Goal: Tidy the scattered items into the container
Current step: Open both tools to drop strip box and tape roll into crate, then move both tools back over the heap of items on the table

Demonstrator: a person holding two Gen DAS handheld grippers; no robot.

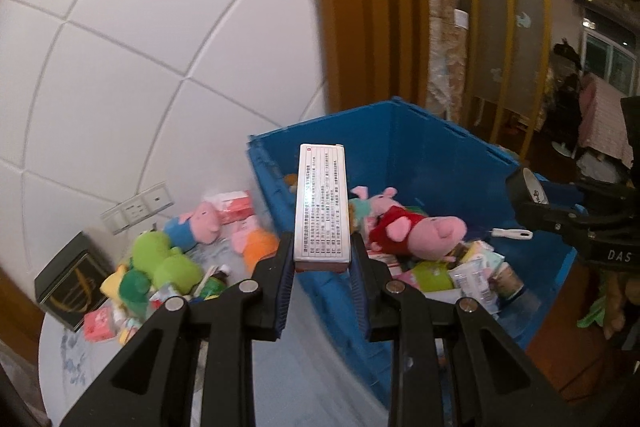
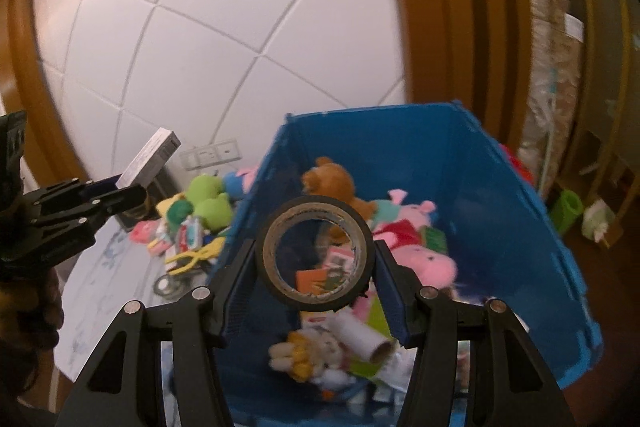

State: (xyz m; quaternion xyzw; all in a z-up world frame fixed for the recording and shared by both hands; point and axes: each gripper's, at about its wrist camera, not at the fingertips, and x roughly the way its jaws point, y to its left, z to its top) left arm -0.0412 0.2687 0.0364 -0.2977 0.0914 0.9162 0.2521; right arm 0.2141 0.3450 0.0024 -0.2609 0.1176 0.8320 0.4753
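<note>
Over the near wall of the blue crate [image 1: 420,155] both grippers are loaded, so this is the drop-off bit. The left gripper [image 1: 322,259] is clamped on a flat white box [image 1: 322,203] covered in small print, holding only its lower end, with most of the box sticking out past the fingers. The right gripper [image 2: 316,279] is pinching a dark roll of tape [image 2: 316,253] across its outside, ring facing the camera.

What I'd worry about: the white box looks to be hanging right about over the crate's left wall, not clearly inside. Let go there and my guess is it clips the rim and tips back onto the tabletop [image 1: 80,359], into the pile of plush toys [image 1: 160,259] and packets near the left edge. The short grip on a long box could also let it pivot.

The tape is round, so it may roll or bounce off the pink pig plush [image 2: 432,263] and the other toys heaped inside. Both hands are close together too, so they could bump.
</note>
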